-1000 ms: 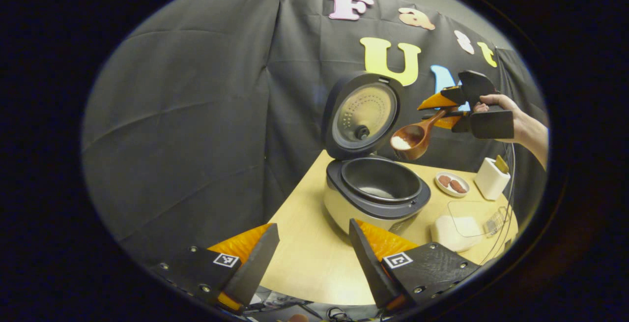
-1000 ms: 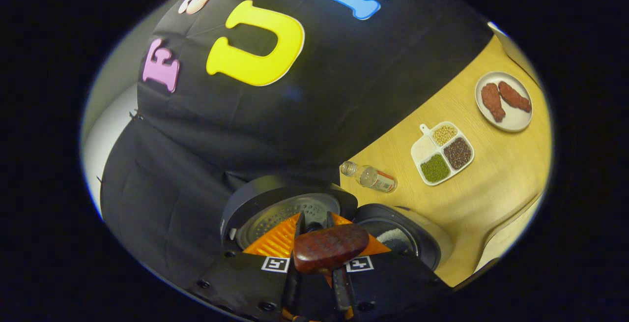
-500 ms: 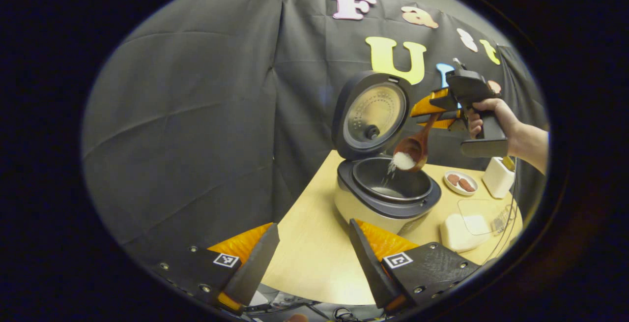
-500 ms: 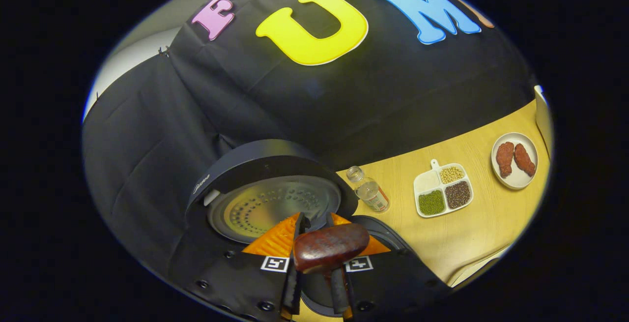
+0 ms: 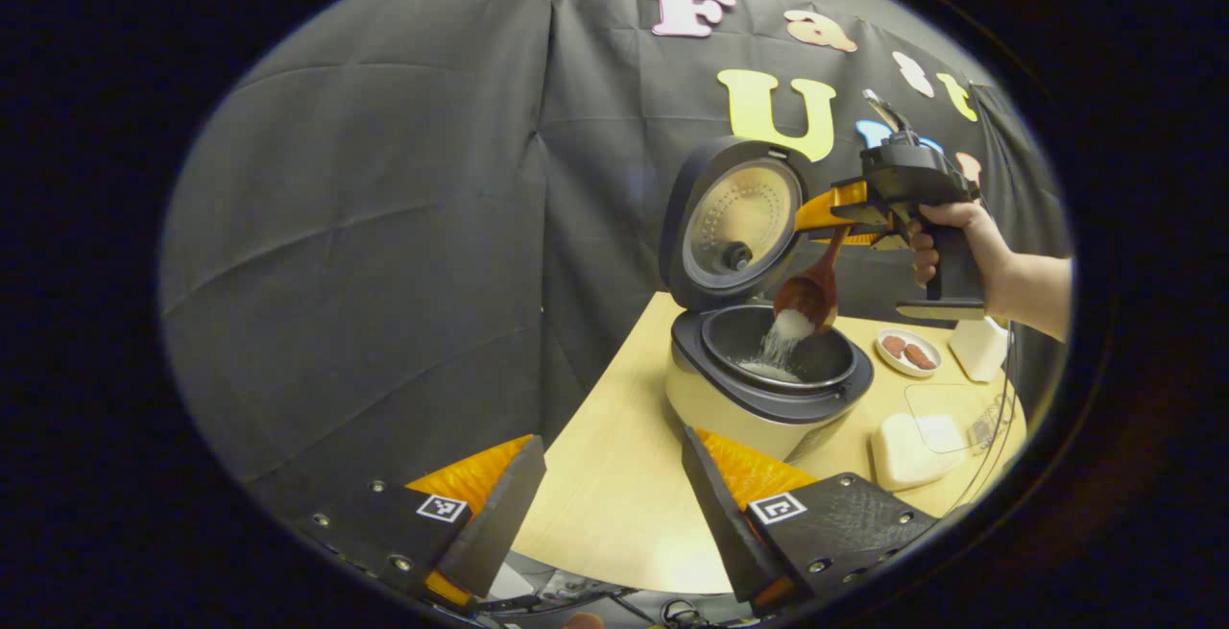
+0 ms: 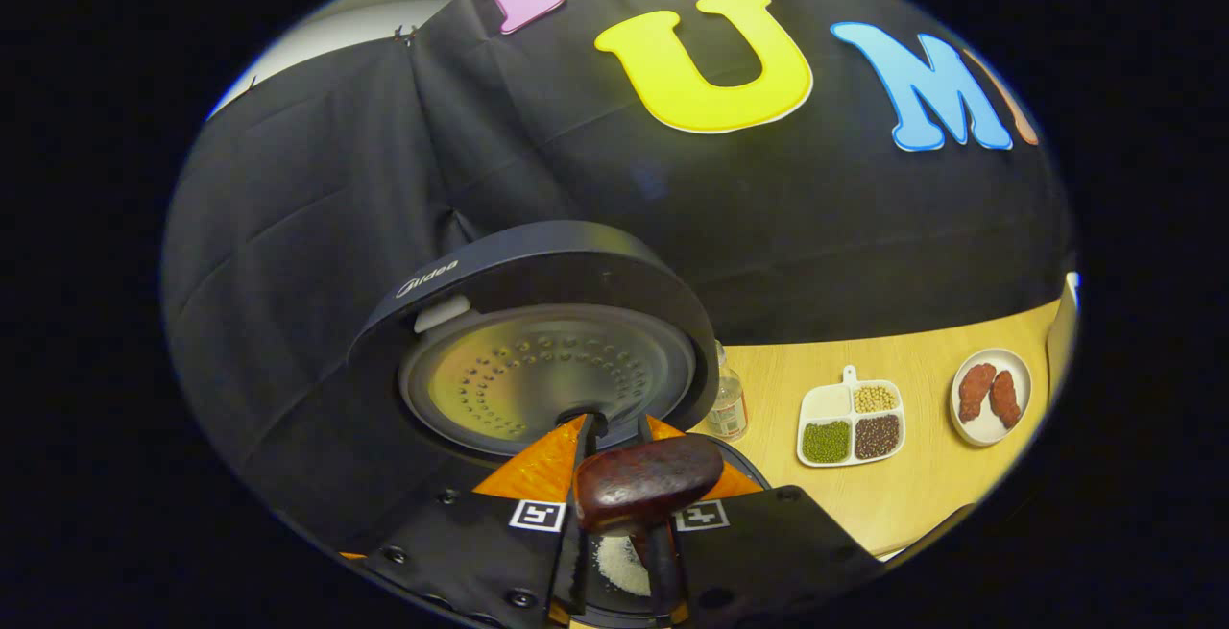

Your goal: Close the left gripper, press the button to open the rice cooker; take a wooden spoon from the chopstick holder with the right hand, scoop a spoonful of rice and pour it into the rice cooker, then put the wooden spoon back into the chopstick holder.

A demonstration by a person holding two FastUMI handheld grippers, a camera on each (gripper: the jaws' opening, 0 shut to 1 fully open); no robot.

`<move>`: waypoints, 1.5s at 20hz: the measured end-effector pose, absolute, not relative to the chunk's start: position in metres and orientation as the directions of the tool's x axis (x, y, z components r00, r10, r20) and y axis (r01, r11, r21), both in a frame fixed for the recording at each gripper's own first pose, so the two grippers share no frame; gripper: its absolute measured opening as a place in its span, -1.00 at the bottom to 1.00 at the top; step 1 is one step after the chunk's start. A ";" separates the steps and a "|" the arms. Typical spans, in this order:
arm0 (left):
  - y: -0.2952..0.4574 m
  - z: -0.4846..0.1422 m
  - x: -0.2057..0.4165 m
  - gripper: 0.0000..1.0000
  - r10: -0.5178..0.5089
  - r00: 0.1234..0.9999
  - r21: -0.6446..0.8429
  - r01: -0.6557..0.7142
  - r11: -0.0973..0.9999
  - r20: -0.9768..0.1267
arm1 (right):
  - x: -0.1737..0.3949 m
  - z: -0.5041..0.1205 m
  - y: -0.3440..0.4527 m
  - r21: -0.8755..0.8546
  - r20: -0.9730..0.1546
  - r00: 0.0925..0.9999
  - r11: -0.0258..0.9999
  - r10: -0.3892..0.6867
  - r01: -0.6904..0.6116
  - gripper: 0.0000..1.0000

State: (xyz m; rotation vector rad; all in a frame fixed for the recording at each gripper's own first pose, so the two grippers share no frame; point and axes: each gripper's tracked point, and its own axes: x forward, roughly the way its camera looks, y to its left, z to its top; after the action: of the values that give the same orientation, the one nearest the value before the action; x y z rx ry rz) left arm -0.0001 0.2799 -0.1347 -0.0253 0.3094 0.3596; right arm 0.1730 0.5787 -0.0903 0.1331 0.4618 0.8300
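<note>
Clamped by the handle end between the pressed-together fingers of the right gripper, wooden spoon tipped below them, spilling loose rice into the open rice cooker; light, stiff, best held high on the handle; left gripper spread wide, empty.

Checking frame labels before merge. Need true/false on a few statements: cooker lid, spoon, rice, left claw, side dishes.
1. The rice cooker lid is shut. False: it stands open.
2. The right claw grips the wooden spoon. True.
3. Rice is pouring into the pot. True.
4. The left claw holds a bottle. False: it is open and empty.
5. The small plate holds green beans. False: two reddish-brown pieces.
</note>
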 end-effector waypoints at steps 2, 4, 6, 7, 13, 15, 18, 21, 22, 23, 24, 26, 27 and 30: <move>0.284 -0.134 0.000 0.72 0.353 0.886 0.057 -0.352 0.934 -0.300 | 0.168 -0.092 0.583 0.260 -0.340 0.572 0.659 0.746 -0.706 -0.53; 0.289 -0.129 -0.001 0.72 0.370 0.883 0.086 -0.361 0.929 -0.291 | 0.165 -0.095 0.583 0.232 -0.341 0.570 0.654 0.748 -0.720 -0.53; 0.296 -0.125 -0.002 0.81 0.376 0.881 0.090 -0.366 0.926 -0.286 | 0.164 -0.097 0.584 0.193 -0.344 0.568 0.649 0.748 -0.736 -0.53; 0.296 -0.126 -0.004 0.72 0.378 0.881 0.093 -0.367 0.926 -0.284 | 0.163 -0.098 0.584 0.167 -0.344 0.567 0.643 0.748 -0.747 -0.53; 0.290 -0.129 -0.003 0.80 0.376 0.880 0.101 -0.363 0.926 -0.290 | 0.151 -0.105 0.588 -0.016 -0.343 0.556 0.588 0.757 -0.809 -0.53; 0.287 -0.128 -0.004 0.72 0.373 0.881 0.102 -0.359 0.928 -0.290 | 0.146 -0.107 0.587 -0.081 -0.337 0.557 0.566 0.759 -0.820 -0.53; 0.287 -0.127 -0.008 0.81 0.374 0.881 0.103 -0.360 0.927 -0.292 | 0.138 -0.107 0.589 -0.209 -0.313 0.558 0.517 0.769 -0.830 -0.53; 0.286 -0.127 -0.010 0.89 0.376 0.878 0.092 -0.366 0.926 -0.296 | 0.129 -0.110 0.587 -0.389 -0.295 0.564 0.443 0.771 -0.808 -0.46; 0.286 -0.127 -0.009 0.81 0.376 0.878 0.085 -0.368 0.926 -0.295 | 0.124 -0.106 0.587 -0.432 -0.284 0.562 0.419 0.777 -0.798 -0.46; 0.287 -0.127 -0.012 0.81 0.379 0.877 0.082 -0.372 0.925 -0.295 | 0.117 -0.108 0.587 -0.455 -0.275 0.555 0.402 0.785 -0.794 -0.46; 0.286 -0.126 -0.013 0.81 0.381 0.876 0.080 -0.374 0.924 -0.295 | 0.112 -0.108 0.586 -0.465 -0.268 0.551 0.395 0.791 -0.793 -0.51; 0.284 -0.127 -0.013 0.81 0.381 0.876 0.079 -0.375 0.924 -0.295 | 0.109 -0.099 0.583 -0.456 -0.240 0.554 0.411 0.797 -0.789 -0.51; 0.282 -0.123 -0.013 0.81 0.378 0.878 0.079 -0.372 0.925 -0.294 | 0.110 -0.092 0.579 -0.445 -0.225 0.560 0.428 0.797 -0.787 -0.51; 0.269 -0.120 -0.010 0.81 0.358 0.888 0.081 -0.350 0.933 -0.289 | 0.107 -0.060 0.555 -0.384 -0.168 0.585 0.494 0.794 -0.780 -0.46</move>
State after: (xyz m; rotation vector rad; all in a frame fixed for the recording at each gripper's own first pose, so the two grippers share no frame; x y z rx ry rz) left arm -0.0096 0.2690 -0.1205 0.0274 0.3058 0.3677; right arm 0.1069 0.5552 -0.0602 -0.4485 -0.0328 0.9543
